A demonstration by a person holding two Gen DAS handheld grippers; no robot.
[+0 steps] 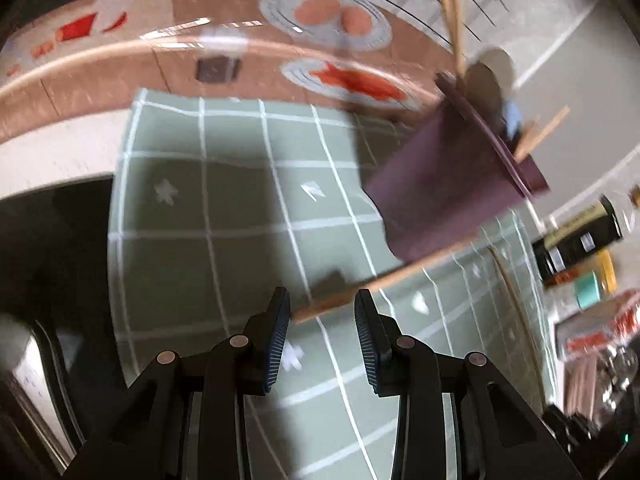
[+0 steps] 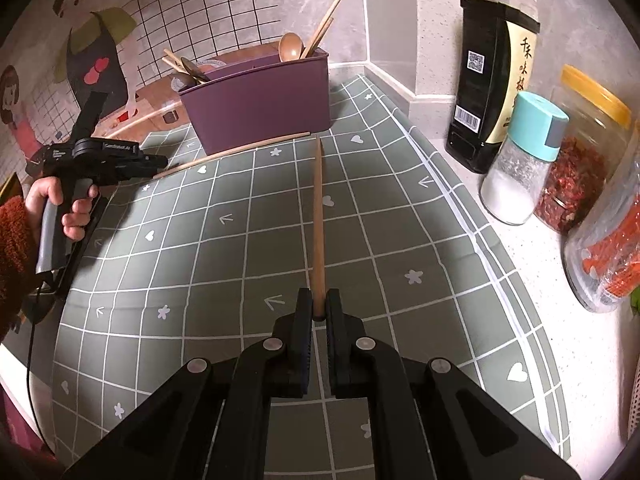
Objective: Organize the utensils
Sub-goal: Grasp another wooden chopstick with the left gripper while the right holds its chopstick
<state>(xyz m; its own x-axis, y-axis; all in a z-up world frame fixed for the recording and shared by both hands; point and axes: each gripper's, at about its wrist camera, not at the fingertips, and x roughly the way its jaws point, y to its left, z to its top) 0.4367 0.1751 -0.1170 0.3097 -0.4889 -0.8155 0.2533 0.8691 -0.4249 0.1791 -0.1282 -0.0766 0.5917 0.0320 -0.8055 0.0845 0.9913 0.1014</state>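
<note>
A purple utensil holder [image 2: 260,100] stands at the far end of the green checked mat [image 2: 240,260], with wooden spoons [image 2: 292,46] and chopsticks in it. It also shows in the left wrist view [image 1: 444,184]. My right gripper [image 2: 319,306] is shut on a wooden chopstick [image 2: 318,216] that points toward the holder. A second chopstick [image 2: 232,154] lies on the mat in front of the holder. My left gripper [image 1: 322,312] is open, and the near end of this chopstick [image 1: 384,282] lies between its fingertips. It also shows at the left in the right wrist view [image 2: 160,162].
A dark sauce bottle [image 2: 492,76], a salt shaker with a teal cap [image 2: 524,160] and jars of red chilli [image 2: 580,168] stand on the counter right of the mat. A tiled wall with a cartoon sticker [image 2: 92,48] is behind. A dark edge lies left of the mat.
</note>
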